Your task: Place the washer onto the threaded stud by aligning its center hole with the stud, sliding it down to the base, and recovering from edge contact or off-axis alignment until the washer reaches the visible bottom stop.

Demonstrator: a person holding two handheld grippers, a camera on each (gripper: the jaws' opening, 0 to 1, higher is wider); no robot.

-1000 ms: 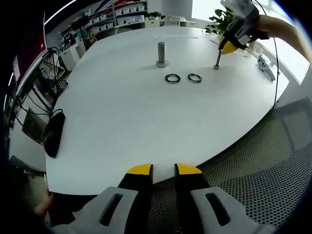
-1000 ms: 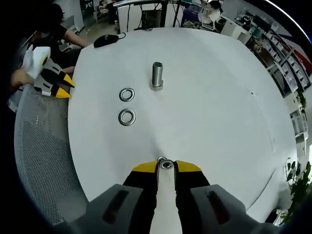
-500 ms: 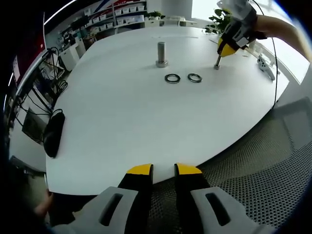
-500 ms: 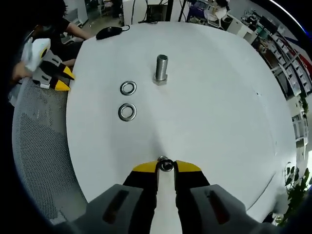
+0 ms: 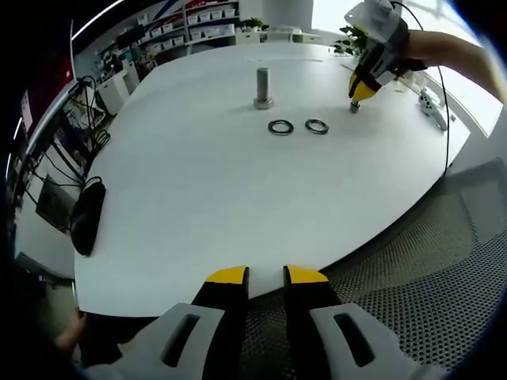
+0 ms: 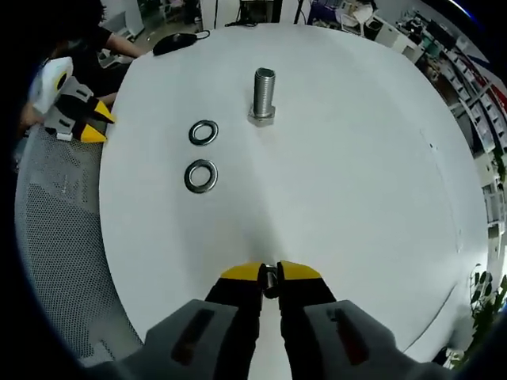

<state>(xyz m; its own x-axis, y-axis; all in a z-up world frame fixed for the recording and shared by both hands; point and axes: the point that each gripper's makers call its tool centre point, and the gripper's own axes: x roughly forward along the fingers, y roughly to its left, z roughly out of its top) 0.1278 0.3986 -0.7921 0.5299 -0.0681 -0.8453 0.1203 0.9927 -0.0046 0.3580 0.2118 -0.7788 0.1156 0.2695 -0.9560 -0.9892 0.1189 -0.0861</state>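
A washer (image 6: pixel 270 279) is now being pinched edge-on by the right gripper (image 6: pixel 270 276), narrowed since earlier; the left gripper (image 5: pixel 266 277) is being held parted.

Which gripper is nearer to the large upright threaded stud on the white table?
Right. The right gripper sits over the table, with the threaded stud straight ahead of its jaws. The left gripper hangs off the table edge above a mesh chair, farther away.

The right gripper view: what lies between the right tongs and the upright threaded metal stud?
In the right gripper view, only bare white table lies between the right tongs and the threaded metal stud. The two loose steel ring washers sit off to the side.
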